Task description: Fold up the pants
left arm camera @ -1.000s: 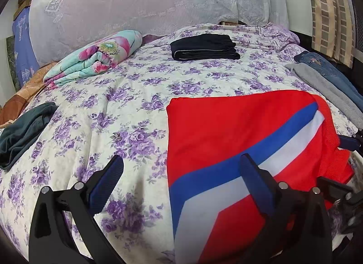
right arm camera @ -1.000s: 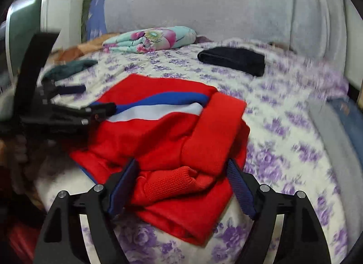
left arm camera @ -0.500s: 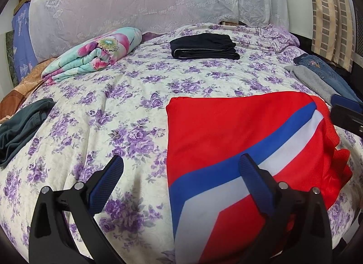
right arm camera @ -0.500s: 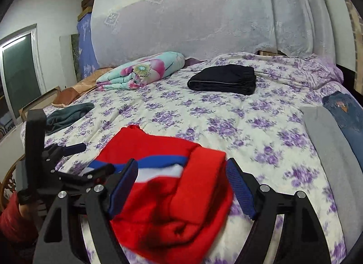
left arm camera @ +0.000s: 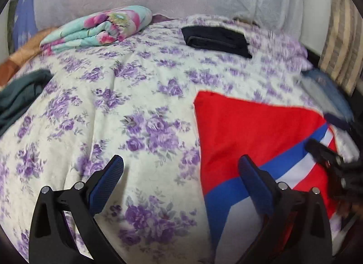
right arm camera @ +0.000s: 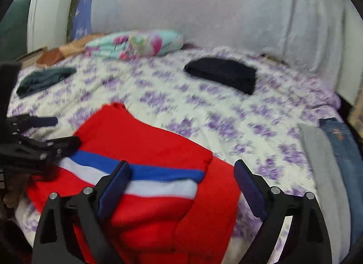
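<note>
We hold the left gripper (left arm camera: 180, 174) and right gripper (right arm camera: 181, 179) spread wide, gripping nothing, above the folded red pants (right arm camera: 145, 148) on the floral bed (left arm camera: 118, 96).

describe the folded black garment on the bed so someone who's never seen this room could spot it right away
Start at the bed with the purple-flowered bedspread. Look toward its far end, near the pale draped cloth. The folded black garment lies there flat, right of the rolled floral blanket; it is the only plain black piece.

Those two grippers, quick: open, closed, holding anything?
Left gripper: open, holding nothing.
Right gripper: open, holding nothing, over the red pants.
</note>
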Tool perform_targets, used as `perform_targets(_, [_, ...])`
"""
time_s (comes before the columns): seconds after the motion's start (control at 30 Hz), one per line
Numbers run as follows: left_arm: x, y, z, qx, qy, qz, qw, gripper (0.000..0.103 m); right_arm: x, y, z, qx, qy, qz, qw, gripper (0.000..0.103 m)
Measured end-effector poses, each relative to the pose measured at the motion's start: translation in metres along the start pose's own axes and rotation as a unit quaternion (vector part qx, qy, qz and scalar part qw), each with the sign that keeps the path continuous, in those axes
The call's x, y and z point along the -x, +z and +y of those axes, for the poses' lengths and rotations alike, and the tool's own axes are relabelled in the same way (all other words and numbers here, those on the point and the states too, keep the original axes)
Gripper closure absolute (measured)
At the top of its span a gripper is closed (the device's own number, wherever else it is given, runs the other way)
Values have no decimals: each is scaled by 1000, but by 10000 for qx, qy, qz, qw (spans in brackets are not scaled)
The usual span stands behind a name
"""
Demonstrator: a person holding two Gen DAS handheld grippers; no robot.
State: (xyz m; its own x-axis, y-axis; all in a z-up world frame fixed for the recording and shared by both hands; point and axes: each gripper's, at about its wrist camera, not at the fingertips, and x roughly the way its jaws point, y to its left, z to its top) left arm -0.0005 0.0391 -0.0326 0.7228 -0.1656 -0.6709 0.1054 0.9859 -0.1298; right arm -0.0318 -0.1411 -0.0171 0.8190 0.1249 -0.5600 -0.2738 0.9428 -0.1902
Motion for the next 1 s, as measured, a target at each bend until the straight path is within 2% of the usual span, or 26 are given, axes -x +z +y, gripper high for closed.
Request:
perform_targets(0.07, [11, 0, 0, 38, -100, -235, 9997, 5, 25, -11, -1, -260, 167, -353, 9989, 3])
perform_targets(0.1, [15, -1, -3, -1, -169, -319, 9993, 5, 29, -18, -2, -375, 307, -379, 9981, 3])
perform_targets(0.13, [19, -1, -10, -68, -263, -409, 9988, 5, 26, -26, -3, -410, 429, -239, 9979, 3])
perform_targets(0.17, [19, -2, -17, -142, -310, -433, 9985, 5, 14, -36, 0, -341, 527, 107, 9980, 3])
perform_targets(0.2, [15, -3, -25, -239, -302, -374, 9986, 5, 6, -42, -2, -390, 633, 357, 9966, 3])
perform_targets(0.23, [4, -5, -37, -431, -172, -150, 9988, 4, 6, -43, -8, -621, 789, 396, 9942, 3])
perform_targets(0.27, [-3, -7, -45, -545, -7, -73, 9985, 4, 15, -43, -17, -870, 902, 195, 9919, 3])
perform_targets(0.33, [-1, -3, -47, -491, 150, -168, 9985, 4, 34, -43, -27, -1044, 875, -269, 9903, 3])
perform_targets(0.4, [4, 0, -41, -115, 240, -163, 9995, 5, 56, -44, -35, -1112, 555, -880, 9883, 3])
perform_targets(0.43, [12, 2, -38, 104, 157, -269, 9995, 5, 60, -44, -36, -1121, 446, -990, 9877, 3])
perform_targets(0.5, [24, 7, -39, 302, -14, -316, 9990, 5, 53, -38, -34, -1038, 246, -795, 9911, 3])
perform_targets(0.53, [25, 10, -44, 300, 22, -175, 9994, 5, 47, -35, -33, -990, 292, -648, 9925, 3])
perform_targets(0.6, [22, 7, -54, 316, 186, 43, 9993, 5, 28, -33, -32, -944, 520, -218, 9939, 3])
perform_targets(0.67, [19, -2, -69, 218, 274, 238, 9991, 5, 17, -34, -34, -939, 836, -9, 9921, 3])
perform_targets(0.77, [33, -7, -90, -7, 782, -132, 9968, 5, 22, -37, -38, -1060, 883, -236, 9901, 3])
perform_targets(0.83, [39, 0, -96, 46, 1003, -164, 9948, 5, 21, -35, -32, -908, 1139, -368, 9887, 3])
perform_targets(0.93, [28, 10, -91, 457, 1270, 221, 9906, 5, 0, -30, -27, -810, 1252, 96, 9888, 3])
perform_targets(1.0, [4, 9, -77, 830, 1402, 895, 9826, 4, -8, -29, -38, -1096, 1702, 221, 9790, 3])
